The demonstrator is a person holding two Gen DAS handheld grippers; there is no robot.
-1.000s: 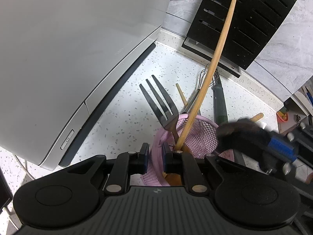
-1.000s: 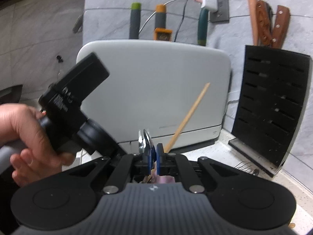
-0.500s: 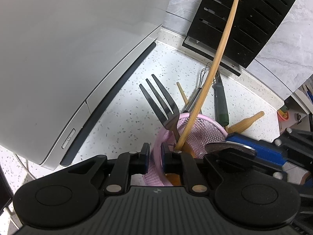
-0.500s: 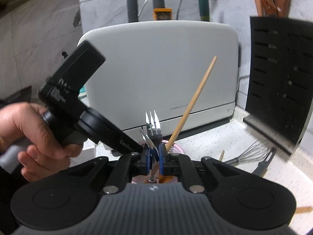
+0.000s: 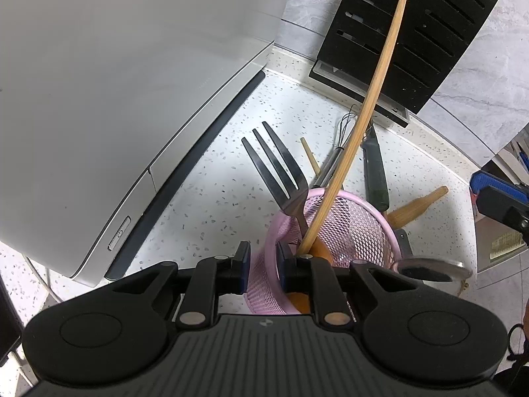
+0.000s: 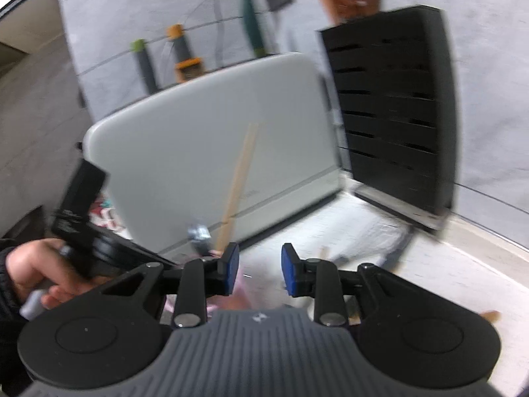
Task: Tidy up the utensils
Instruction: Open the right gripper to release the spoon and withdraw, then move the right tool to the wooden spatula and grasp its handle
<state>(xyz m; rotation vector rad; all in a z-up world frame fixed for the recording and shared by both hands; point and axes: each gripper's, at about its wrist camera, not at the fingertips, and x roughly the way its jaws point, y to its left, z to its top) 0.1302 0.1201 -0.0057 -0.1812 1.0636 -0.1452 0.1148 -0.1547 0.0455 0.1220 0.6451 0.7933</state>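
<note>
In the left wrist view we see the left gripper (image 5: pixel 261 261) angled steeply down at the lower centre of the frame, its jaws straddling the near rim of the pink mesh utensil holder (image 5: pixel 360 228). The rim wall sits between the pads; the jaws are easing apart, and we cannot tell whether the pads still press on the mesh. In the holder stand a fork (image 5: pixel 281 178), tines up and leaning to the upper left, and a long wooden stick (image 5: pixel 360 122) that slants to the upper right across the black knife block (image 5: pixel 416 33). A spoon bowl (image 5: pixel 433 269) now rests at the holder's right rim, at lower right.

Behind the holder, a whisk (image 5: pixel 344 132), a dark-handled tool (image 5: pixel 375 172) and a wooden handle (image 5: pixel 420 203) lie on the speckled countertop (image 5: pixel 205 182), beside the white appliance (image 5: pixel 115 82) at upper left.

In the blurred right wrist view, the right gripper (image 6: pixel 259 269) sits at lower centre, jaws spreading with nothing between them. A hand (image 6: pixel 29 274) grips the left tool at lower left.

A second ago the right gripper pinched the spoon over the holder; it has since released it and pulled away to the right edge of the left wrist view. The left gripper has not shifted.
</note>
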